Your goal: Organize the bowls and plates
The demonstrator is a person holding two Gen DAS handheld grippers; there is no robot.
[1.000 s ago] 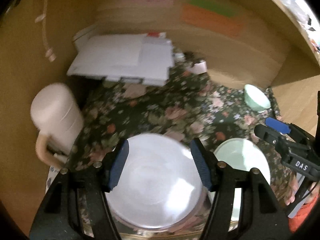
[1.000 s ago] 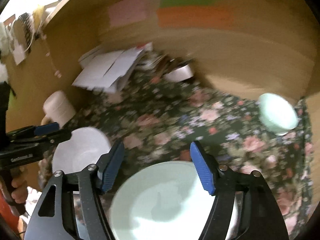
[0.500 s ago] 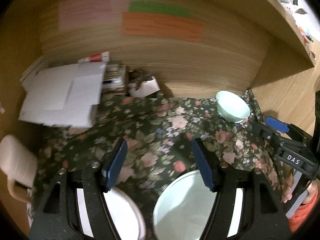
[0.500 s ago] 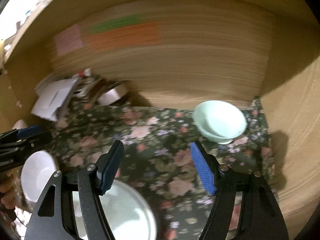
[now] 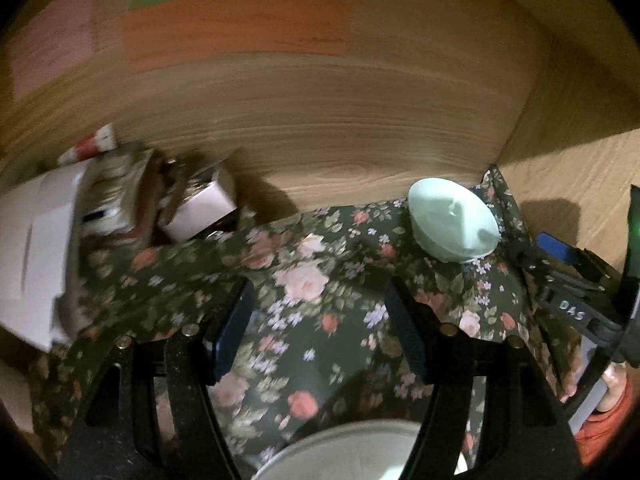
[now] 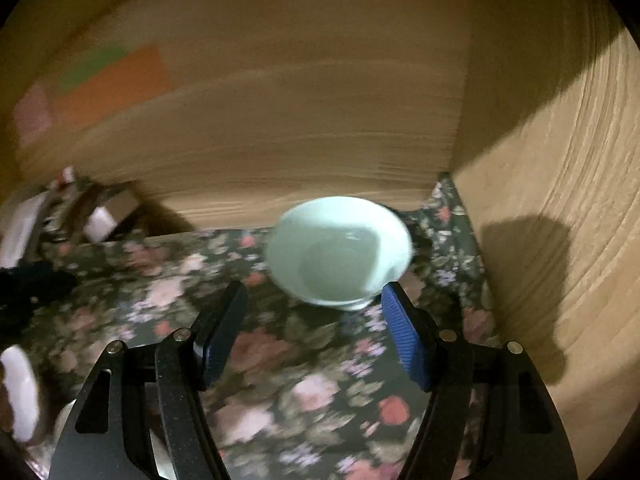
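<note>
- Right gripper [image 6: 314,334]: the jaws stand apart with nothing between them, only the floral cloth [image 6: 280,360] showing in the gap. The right fingertip [image 6: 404,336] sits just short of the bowl's foot, apart from it as far as the blurred view shows.
- Bowl [image 6: 340,250]: pale green, upright on the cloth in the far right corner of the wooden alcove, near the back wall [image 6: 320,120] and the side wall [image 6: 560,240]. It is the likely target of the step in hand, a reach for a pickup.
- Left gripper [image 5: 318,332]: the jaws are likewise apart and empty, over bare cloth, with the bowl well ahead and to the right.
- Plate [image 5: 352,452]: a pale rim shows at the lower edge of the left view, between the finger frames and below the pads, not gripped. A white dish [image 6: 18,392] appears at the left edge of the right view.
- Clutter [image 5: 120,208]: boxes and papers lie at the back left, well apart from the bowl.
- Doing it well, as a judgement: the bowl is wider than the present gap, so a rim pinch suits better than a straddle, with one pad inside the wall and one outside.
- Approach from the open near side; the side wall leaves little room on the right.
- Risk: a glazed rim may slip, and a push could slide the bowl against the back wall or ruck the cloth.
</note>
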